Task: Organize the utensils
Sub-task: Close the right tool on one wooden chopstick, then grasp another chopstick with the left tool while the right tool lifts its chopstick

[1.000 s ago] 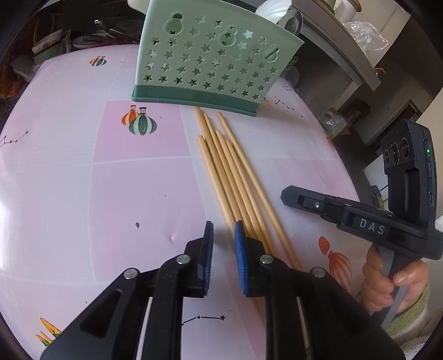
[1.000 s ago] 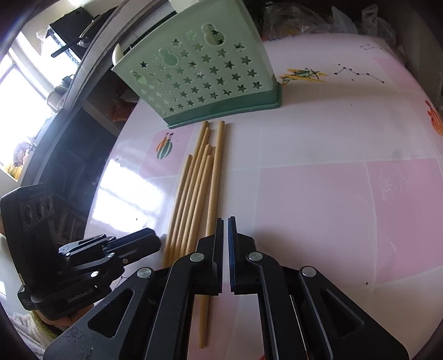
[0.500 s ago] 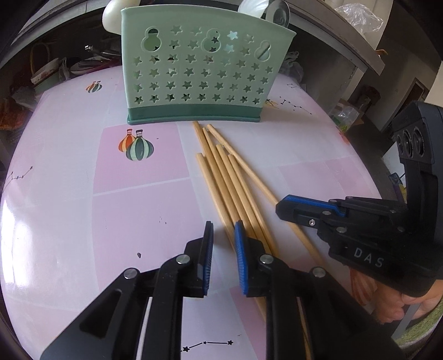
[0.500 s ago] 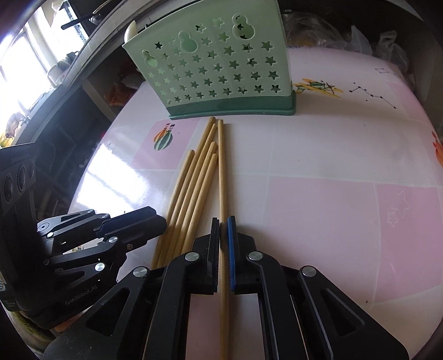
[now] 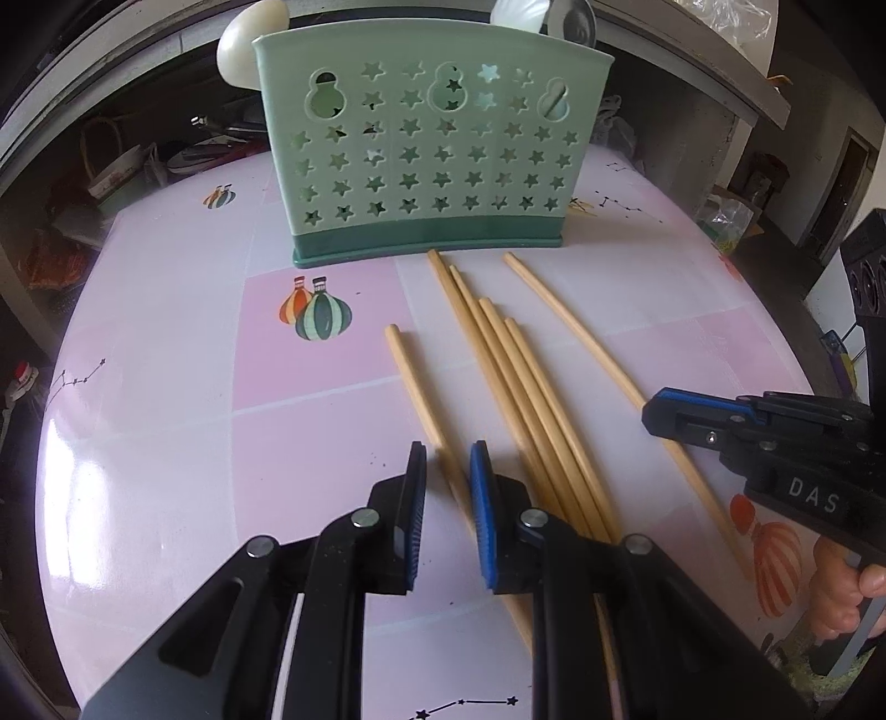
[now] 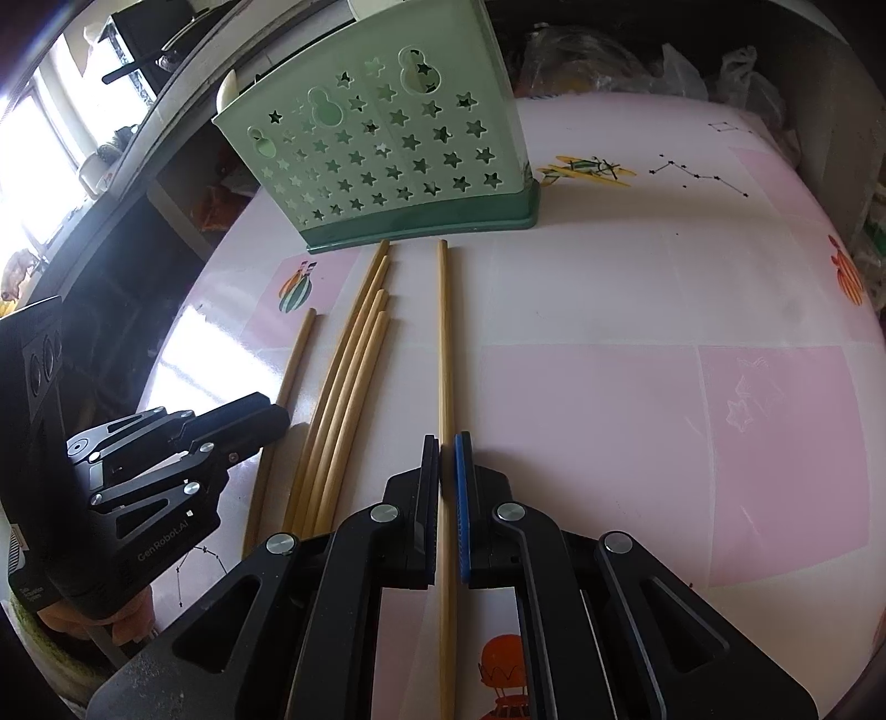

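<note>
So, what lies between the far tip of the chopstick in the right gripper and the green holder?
Only bare pink tablecloth, seen in the right wrist view.

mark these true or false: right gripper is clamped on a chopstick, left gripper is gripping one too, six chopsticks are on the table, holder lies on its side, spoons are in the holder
1. The right gripper is clamped on a chopstick. True.
2. The left gripper grips one too. False: a chopstick lies between its parted jaws, ungripped.
3. Six chopsticks are out on the table. True.
4. The green utensil holder lies on its side. False: it stands upright.
5. Spoons stick out of the holder. True.
</note>
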A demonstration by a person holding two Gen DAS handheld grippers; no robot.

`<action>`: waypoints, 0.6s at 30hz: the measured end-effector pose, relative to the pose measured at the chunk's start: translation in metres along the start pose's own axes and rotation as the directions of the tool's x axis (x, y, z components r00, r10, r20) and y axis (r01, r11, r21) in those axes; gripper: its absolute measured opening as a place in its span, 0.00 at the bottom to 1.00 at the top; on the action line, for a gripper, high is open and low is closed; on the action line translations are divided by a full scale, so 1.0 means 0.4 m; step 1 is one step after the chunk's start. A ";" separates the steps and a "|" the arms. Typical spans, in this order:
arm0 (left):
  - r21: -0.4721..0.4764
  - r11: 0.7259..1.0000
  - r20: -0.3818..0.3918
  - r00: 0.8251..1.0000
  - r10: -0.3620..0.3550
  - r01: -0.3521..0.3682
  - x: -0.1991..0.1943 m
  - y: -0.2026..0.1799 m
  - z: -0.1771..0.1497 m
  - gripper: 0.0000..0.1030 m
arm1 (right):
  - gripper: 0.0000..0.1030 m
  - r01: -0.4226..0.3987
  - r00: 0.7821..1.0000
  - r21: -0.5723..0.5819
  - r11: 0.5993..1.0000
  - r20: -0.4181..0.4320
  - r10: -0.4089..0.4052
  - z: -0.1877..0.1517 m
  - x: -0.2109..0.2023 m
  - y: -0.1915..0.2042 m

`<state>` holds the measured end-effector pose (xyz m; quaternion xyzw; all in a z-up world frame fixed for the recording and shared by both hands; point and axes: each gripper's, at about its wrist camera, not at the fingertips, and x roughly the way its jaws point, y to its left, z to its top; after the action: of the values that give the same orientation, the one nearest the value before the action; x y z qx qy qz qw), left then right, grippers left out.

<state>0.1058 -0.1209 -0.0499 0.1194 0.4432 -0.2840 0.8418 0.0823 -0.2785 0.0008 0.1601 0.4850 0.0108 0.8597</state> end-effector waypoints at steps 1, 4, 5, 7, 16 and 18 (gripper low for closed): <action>-0.006 1.000 -0.003 1.000 0.005 -0.005 -0.002 0.007 -0.002 0.15 | 0.04 0.000 1.000 0.004 1.000 -0.002 0.000 -0.002 -0.002 -0.001; -0.029 1.000 -0.007 1.000 0.012 -0.012 -0.011 0.030 -0.011 0.15 | 0.04 0.003 1.000 0.010 1.000 -0.010 -0.002 -0.010 -0.011 -0.005; -0.034 0.999 -0.010 1.000 0.015 -0.015 -0.014 0.037 -0.015 0.15 | 0.04 0.004 1.000 0.011 1.000 -0.014 -0.004 -0.012 -0.014 -0.007; -0.047 0.999 -0.018 1.000 0.021 -0.022 -0.023 0.055 -0.024 0.14 | 0.04 0.011 1.000 0.013 1.000 -0.022 -0.011 -0.018 -0.020 -0.008; -0.148 0.987 -0.049 0.998 0.050 -0.056 -0.040 0.154 -0.036 0.14 | 0.04 0.041 0.998 0.046 0.998 -0.058 -0.039 -0.042 -0.054 -0.045; -0.180 0.982 -0.057 0.998 0.041 -0.051 -0.039 0.176 -0.030 0.14 | 0.04 0.043 0.997 0.043 0.998 -0.068 -0.040 -0.038 -0.051 -0.047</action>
<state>0.1316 -0.0526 -0.0478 0.0600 0.4864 -0.2197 0.8436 0.0561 -0.2959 0.0052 0.1685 0.5170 -0.0125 0.8391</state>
